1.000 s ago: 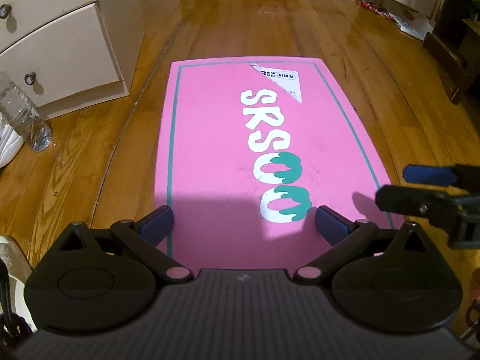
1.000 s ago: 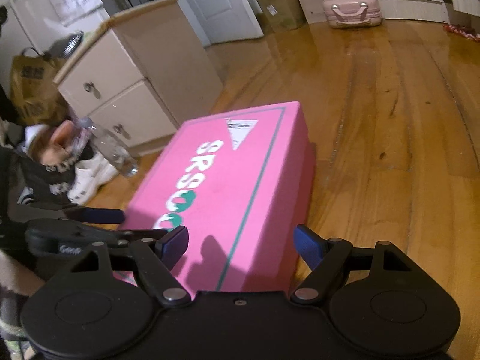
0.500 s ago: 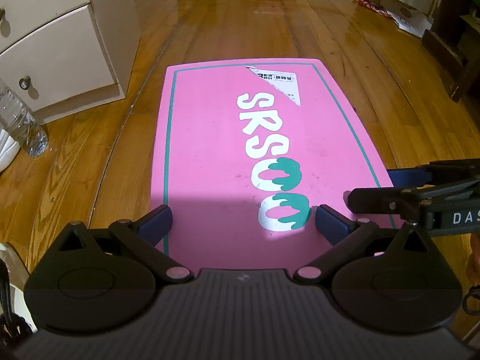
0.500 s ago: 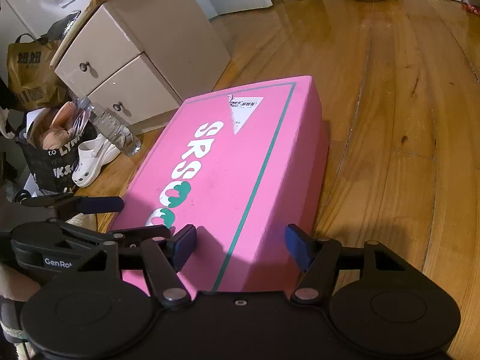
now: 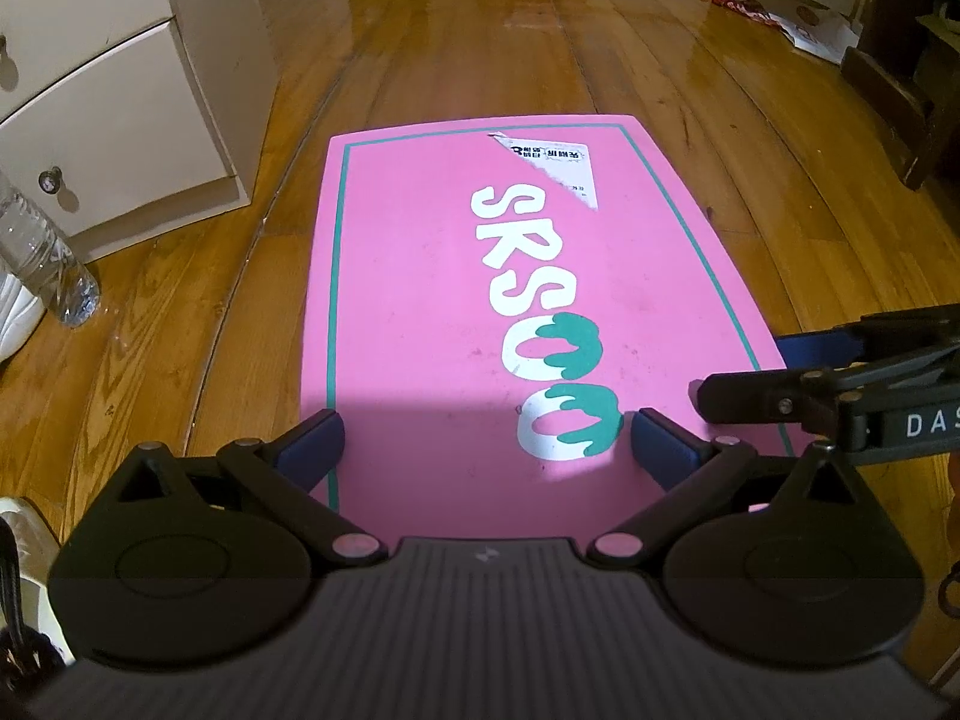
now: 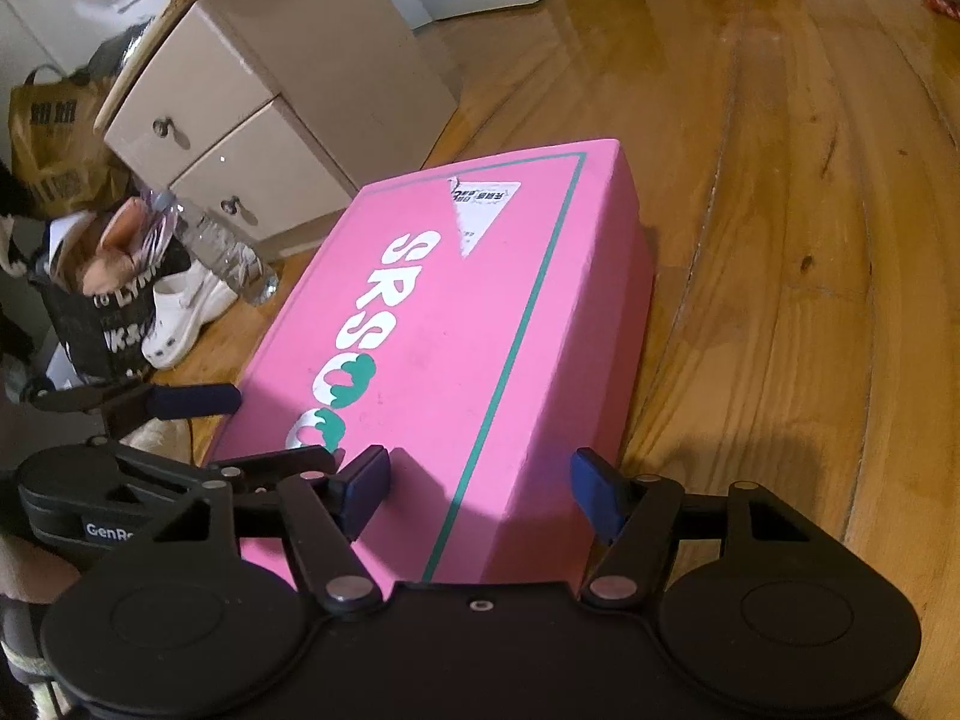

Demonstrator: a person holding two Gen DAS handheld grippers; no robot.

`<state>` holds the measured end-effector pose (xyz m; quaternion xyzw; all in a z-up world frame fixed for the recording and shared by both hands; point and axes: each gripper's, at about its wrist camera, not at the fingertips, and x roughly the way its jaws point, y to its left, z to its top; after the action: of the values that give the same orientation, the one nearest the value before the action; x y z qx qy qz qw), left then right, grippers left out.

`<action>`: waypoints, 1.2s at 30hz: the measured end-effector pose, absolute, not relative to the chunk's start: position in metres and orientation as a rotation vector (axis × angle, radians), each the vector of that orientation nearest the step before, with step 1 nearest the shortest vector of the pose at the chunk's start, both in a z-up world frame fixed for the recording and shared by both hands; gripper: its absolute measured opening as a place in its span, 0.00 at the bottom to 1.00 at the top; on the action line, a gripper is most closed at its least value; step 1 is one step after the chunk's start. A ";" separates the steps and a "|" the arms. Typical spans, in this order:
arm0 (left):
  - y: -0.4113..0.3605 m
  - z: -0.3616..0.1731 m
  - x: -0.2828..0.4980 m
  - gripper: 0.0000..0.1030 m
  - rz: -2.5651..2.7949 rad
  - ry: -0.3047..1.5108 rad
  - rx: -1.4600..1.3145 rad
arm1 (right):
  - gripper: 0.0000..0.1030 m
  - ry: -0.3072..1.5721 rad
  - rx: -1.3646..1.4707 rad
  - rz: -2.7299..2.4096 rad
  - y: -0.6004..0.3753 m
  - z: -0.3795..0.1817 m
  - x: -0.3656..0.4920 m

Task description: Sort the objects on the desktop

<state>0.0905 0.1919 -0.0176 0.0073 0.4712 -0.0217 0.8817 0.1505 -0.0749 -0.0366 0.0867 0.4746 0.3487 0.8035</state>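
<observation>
The pink SRSOO shoebox (image 5: 516,300) lies flat on the wooden floor (image 5: 420,60), near the white drawer cabinet (image 5: 108,90). To lift its lid cleanly, both claws should bite opposite near corners evenly and rise together. The right claw (image 6: 477,489) straddles the near right corner, jaws just narrowed, pads apparently not yet pressing. The left claw (image 5: 486,450) hovers wide over the lid, tilted downward.

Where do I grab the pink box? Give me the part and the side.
Probably the two near corners, approached from the near short end and angled down. The box lies flat on the floor. Its top is far too broad to span, but both near corners are free, with bare floor along the right side. One hold per corner should keep it level.
</observation>
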 end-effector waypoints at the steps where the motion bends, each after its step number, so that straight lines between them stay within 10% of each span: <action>1: 0.192 -0.018 0.091 1.00 -0.045 0.982 0.016 | 0.69 1.018 0.183 0.747 -0.074 -0.036 0.151; 36: 0.150 0.019 0.008 1.00 0.081 0.825 0.003 | 0.77 1.045 0.010 0.697 -0.106 0.002 0.088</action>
<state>0.0076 0.1496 0.0193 0.0016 0.4010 0.0394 0.9152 0.0885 -0.1060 0.0016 0.0047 0.4888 0.3260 0.8092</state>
